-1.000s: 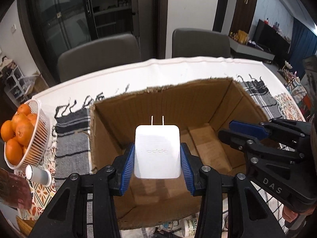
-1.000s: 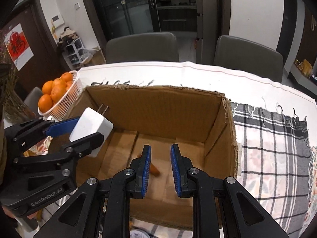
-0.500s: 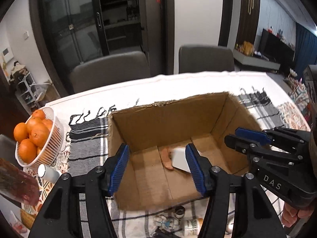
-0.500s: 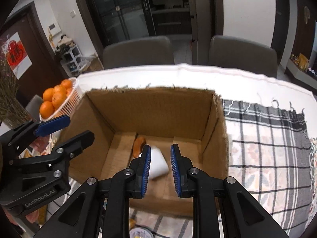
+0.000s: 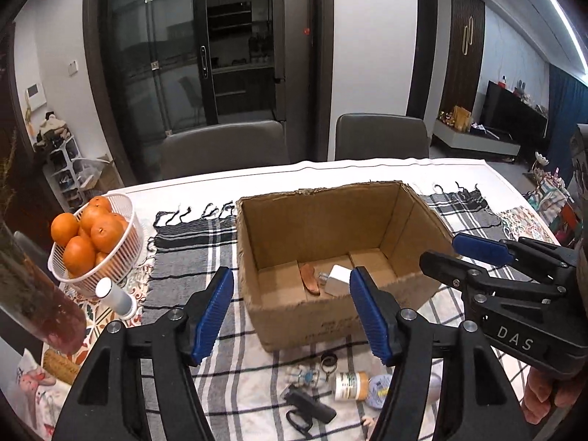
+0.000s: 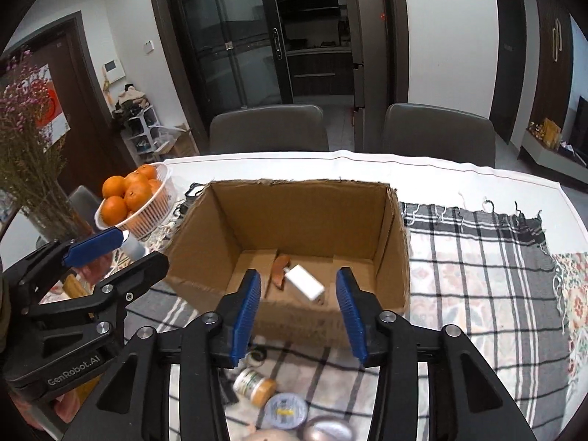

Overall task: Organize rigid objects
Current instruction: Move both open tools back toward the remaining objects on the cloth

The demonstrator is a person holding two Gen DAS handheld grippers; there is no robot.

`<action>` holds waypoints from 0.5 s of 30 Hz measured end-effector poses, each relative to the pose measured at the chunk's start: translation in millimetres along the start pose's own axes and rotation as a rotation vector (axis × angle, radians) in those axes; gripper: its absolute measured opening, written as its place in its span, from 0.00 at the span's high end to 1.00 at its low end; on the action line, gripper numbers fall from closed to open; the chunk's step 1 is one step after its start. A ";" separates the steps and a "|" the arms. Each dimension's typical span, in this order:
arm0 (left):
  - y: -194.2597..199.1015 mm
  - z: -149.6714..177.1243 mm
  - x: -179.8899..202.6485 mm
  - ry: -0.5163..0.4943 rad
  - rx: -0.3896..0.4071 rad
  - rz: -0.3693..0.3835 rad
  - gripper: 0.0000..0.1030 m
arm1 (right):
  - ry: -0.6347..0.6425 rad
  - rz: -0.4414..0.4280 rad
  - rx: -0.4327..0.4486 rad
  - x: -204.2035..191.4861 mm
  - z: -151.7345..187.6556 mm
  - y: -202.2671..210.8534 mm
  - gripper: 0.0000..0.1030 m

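An open cardboard box [image 5: 305, 316] stands on the checked cloth. On its floor lie a white plug charger [image 5: 338, 280] and a brown wooden piece [image 5: 310, 282]; the right wrist view shows the same charger [image 6: 305, 283] in the box [image 6: 294, 183]. My left gripper [image 5: 291, 277] hovers above the box's near wall, its jaws opening with nothing between them. My right gripper [image 6: 298, 275] hangs beside it over the same wall, jaws also opening and empty. Each gripper shows in the other's view: the right gripper [image 5: 441, 248] and the left gripper [image 6: 143, 246].
Small items lie on the cloth in front of the box: a yellow-capped bottle [image 5: 349, 386], a round tin [image 6: 286, 409], a black object [image 5: 308, 406], a ring [image 5: 328, 361]. A basket of oranges [image 5: 92, 242], a white cylinder [image 5: 114, 297] and a vase of dried flowers [image 6: 29, 169] stand left. Two chairs are behind the table.
My left gripper let go of the white charger, which dropped into the box beside the wooden piece. Both grippers pulled back and up. The right gripper's jaws went from shut to parted.
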State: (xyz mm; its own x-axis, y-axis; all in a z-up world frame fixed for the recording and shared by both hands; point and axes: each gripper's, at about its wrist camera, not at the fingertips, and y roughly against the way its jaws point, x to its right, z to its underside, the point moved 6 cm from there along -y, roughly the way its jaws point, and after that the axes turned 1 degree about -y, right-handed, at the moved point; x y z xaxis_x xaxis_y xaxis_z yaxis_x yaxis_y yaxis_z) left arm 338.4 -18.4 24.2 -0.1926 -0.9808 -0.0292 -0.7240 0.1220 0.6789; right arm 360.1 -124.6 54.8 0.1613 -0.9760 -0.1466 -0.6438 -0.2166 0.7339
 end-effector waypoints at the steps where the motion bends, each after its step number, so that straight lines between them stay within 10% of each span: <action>1: 2.6 2.9 -0.7 -0.004 0.002 -0.002 0.36 | 0.000 0.004 0.000 -2.3 2.9 3.0 0.56; 15: 39.2 52.4 13.2 -0.021 0.041 0.004 0.29 | 0.014 0.046 0.033 -5.4 41.0 37.5 0.46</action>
State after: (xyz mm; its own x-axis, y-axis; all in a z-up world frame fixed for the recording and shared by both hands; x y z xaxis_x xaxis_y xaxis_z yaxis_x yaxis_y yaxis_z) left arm 272.8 -18.6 11.9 -0.2092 -0.9770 -0.0418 -0.7495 0.1327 0.6486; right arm 304.5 -128.5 55.9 0.1410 -0.9845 -0.1040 -0.6752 -0.1724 0.7172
